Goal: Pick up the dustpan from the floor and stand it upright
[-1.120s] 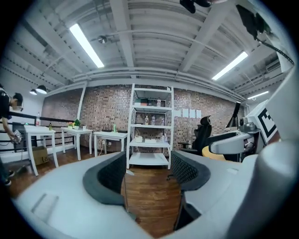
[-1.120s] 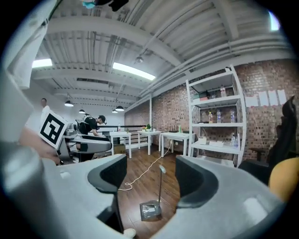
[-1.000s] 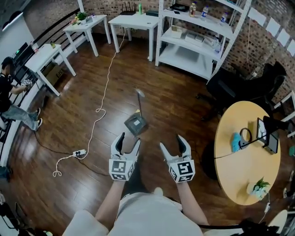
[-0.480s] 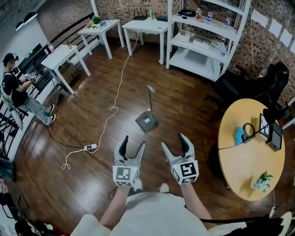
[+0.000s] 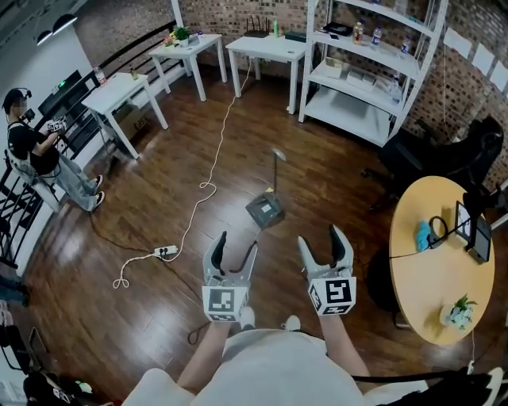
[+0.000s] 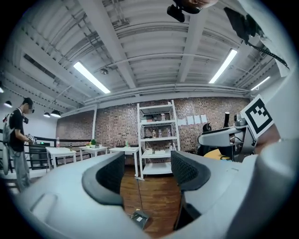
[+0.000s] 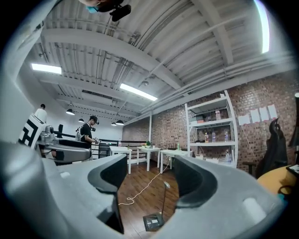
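My left gripper (image 5: 237, 243) and right gripper (image 5: 321, 237) are nearest me, side by side above the wooden floor (image 5: 143, 214). The jaws of both are spread apart with nothing between them. Just beyond them the dustpan (image 5: 265, 211) rests pan-down on the floor, its long handle (image 5: 278, 154) rising upright, and neither gripper touches it. Off to its left lie a power strip (image 5: 165, 251) and a white cable (image 5: 208, 186). Farther back, a white shelving unit (image 5: 357, 79) stands by the brick wall (image 5: 214, 9).

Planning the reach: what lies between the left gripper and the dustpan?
Nothing: only bare wood floor separates the left gripper from the dustpan, seen in the head view.
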Demonstrator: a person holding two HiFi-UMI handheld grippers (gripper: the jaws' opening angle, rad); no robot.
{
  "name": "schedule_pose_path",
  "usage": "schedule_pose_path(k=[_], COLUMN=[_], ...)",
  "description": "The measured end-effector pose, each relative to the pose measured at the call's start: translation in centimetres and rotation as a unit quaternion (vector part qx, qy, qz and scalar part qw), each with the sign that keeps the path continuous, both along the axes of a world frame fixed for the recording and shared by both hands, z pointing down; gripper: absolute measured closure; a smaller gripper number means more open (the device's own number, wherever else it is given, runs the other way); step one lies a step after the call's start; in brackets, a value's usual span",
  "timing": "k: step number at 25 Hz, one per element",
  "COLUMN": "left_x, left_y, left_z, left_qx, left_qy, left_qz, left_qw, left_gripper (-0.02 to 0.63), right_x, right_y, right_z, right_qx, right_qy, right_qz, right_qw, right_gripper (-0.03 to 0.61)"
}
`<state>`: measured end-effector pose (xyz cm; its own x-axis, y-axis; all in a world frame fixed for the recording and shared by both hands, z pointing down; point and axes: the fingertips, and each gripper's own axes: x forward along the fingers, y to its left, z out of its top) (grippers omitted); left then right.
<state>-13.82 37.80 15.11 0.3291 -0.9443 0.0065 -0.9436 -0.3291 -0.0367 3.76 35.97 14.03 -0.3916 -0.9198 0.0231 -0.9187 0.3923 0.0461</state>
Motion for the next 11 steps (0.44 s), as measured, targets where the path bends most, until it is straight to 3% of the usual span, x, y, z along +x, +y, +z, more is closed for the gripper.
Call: schedule_pose_path(k=[5,11], left_x=[-1.5,-0.6], left_y=[-0.3,0.0], left_z=[-0.4,-1.2], left_qx=[0.007,0.011], left_qy=[-0.002,0.016], left_qz=[0.003,0.018], left_qw=[1.0000,0.9996], left_gripper=[0.289,0.288], right_x=[-0.2,0.0], right_y=[0.7,1.1], right_z=[0.1,0.5], right_qx=[-0.003,-0.005], right_qy=[0.009,0.022], right_qz=[0.016,0.019], right_qw=[1.000,1.000], right_gripper=[0.279,0.279])
